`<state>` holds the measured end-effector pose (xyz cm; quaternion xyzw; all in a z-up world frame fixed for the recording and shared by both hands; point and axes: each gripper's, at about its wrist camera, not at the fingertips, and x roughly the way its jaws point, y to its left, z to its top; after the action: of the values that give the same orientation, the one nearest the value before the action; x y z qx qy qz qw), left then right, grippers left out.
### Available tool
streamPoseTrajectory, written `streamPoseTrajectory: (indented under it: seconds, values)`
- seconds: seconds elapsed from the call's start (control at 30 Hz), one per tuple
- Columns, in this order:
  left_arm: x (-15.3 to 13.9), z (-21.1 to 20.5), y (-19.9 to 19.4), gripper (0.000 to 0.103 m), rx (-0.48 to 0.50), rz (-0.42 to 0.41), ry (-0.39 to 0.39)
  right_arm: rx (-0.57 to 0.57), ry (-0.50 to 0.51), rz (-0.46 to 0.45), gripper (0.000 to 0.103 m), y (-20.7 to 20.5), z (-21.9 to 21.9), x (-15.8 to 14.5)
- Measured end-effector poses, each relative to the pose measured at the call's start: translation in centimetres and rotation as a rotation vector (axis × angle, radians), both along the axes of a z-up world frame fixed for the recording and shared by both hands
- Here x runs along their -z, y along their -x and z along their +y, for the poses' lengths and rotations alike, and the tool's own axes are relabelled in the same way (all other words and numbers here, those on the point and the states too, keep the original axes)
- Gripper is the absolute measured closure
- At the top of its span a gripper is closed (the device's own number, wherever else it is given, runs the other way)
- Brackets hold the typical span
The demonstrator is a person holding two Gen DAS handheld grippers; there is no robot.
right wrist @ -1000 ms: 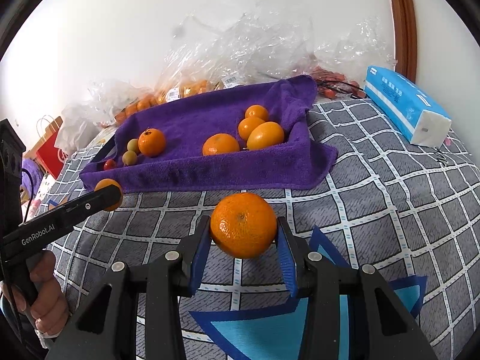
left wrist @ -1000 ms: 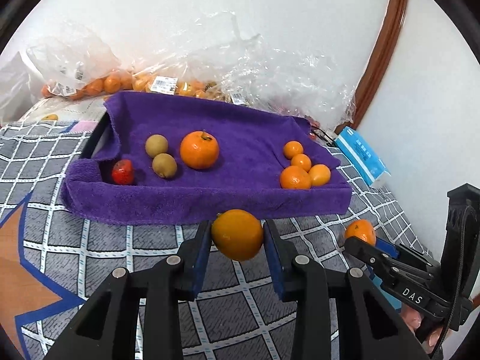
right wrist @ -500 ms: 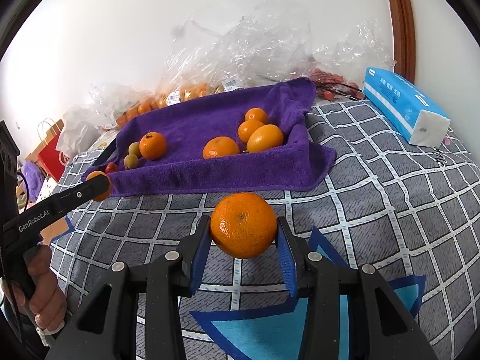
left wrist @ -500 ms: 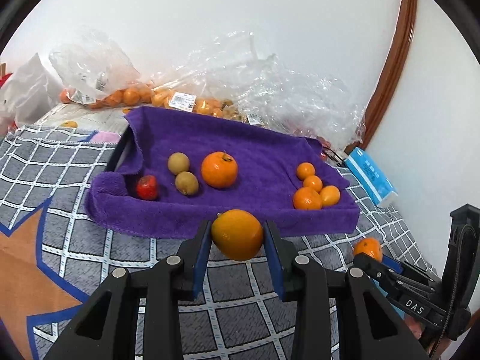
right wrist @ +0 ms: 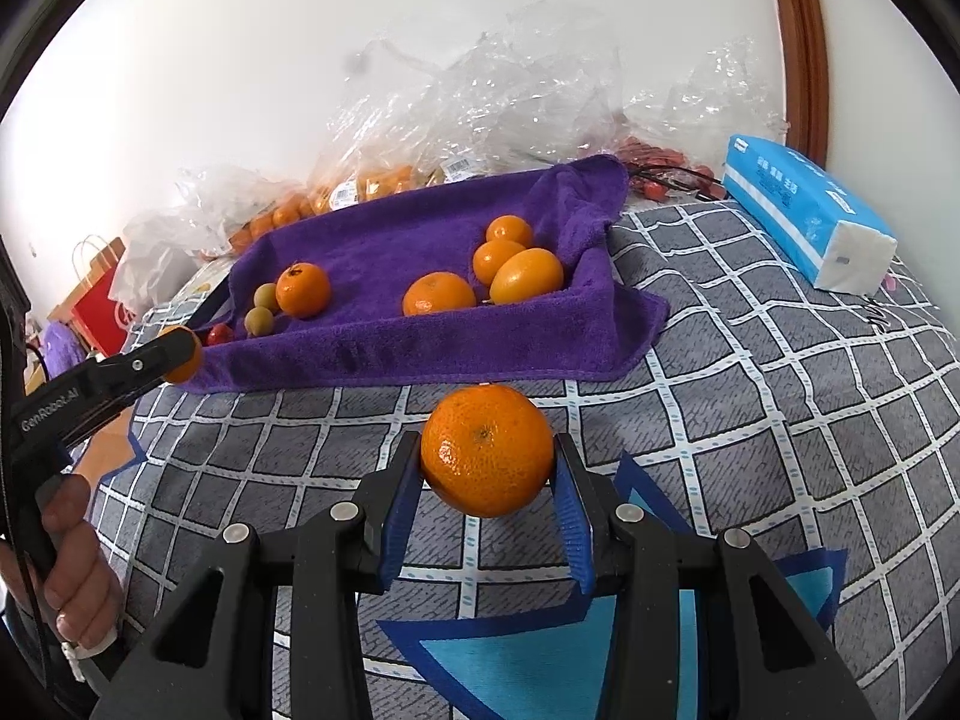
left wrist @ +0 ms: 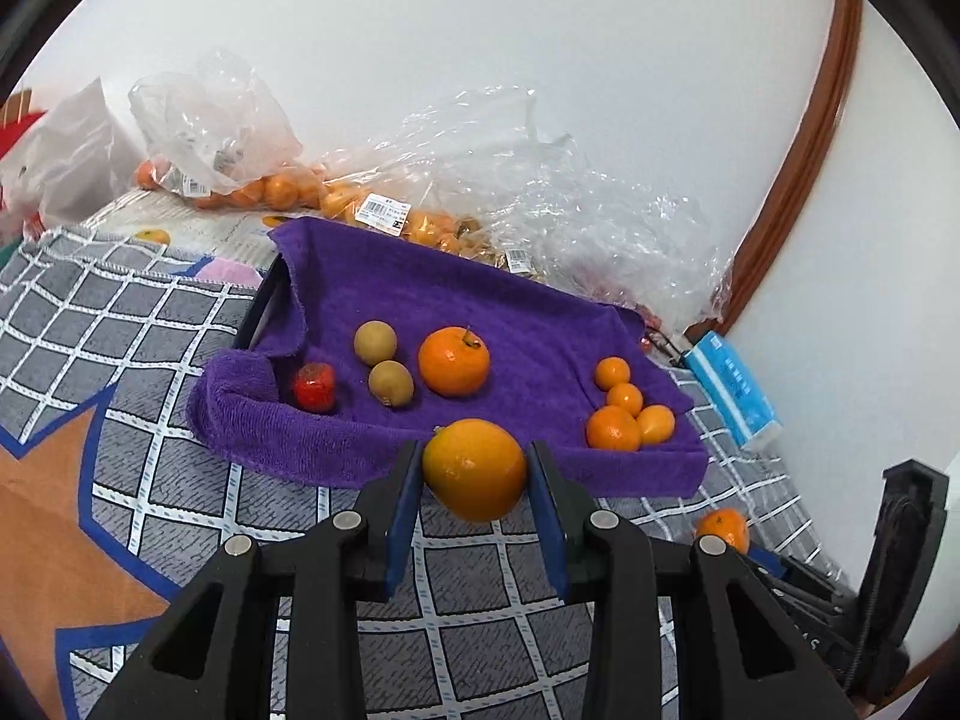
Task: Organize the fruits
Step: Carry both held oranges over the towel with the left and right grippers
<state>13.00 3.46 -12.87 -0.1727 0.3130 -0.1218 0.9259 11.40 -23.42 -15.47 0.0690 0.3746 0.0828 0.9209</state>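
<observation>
My left gripper point(left wrist: 474, 471) is shut on a smooth yellow-orange fruit point(left wrist: 474, 468), held above the checked cloth just in front of the purple towel-lined tray point(left wrist: 336, 450). My right gripper point(right wrist: 486, 462) is shut on a mandarin point(right wrist: 486, 450), also short of the tray's point(right wrist: 420, 354) near edge. In the tray lie a large stemmed orange point(left wrist: 453, 360), two green-brown round fruits point(left wrist: 390, 383), a red fruit point(left wrist: 314, 386) at its left, and several small oranges point(left wrist: 624, 414) at its right. The left gripper point(right wrist: 180, 354) shows at the left of the right wrist view, the mandarin point(left wrist: 723, 529) at the right of the left wrist view.
Clear plastic bags point(left wrist: 540, 192) with small oranges lie behind the tray along the white wall. A blue tissue pack point(right wrist: 804, 216) sits to the tray's right. A person's hand point(right wrist: 72, 570) grips the left tool's handle. A red paper bag point(right wrist: 99, 300) stands far left.
The left gripper has drawn back and rolled a little, so the tray looks smaller and farther in its view. The right gripper and its mandarin have stayed put.
</observation>
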Motion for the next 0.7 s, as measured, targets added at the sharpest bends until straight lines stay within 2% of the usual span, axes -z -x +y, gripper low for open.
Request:
streamPoseTrajectory:
  seconds: [0.3,0.47,0.7]
  values:
    - [-0.2,0.2,0.2,0.07,-0.017,-0.012,-0.009,0.027,0.03,0.006,0.061,0.3,0.3,-0.8]
    - [-0.6,0.5,0.4,0.07,-0.034,-0.031,-0.001,0.011,0.054,-0.023,0.061,0.5,1.0,-1.8]
    - [-0.3,0.8,0.0,0.07,-0.044,-0.012,0.005,-0.006,0.055,-0.047,0.061,0.5,2.0,-3.1]
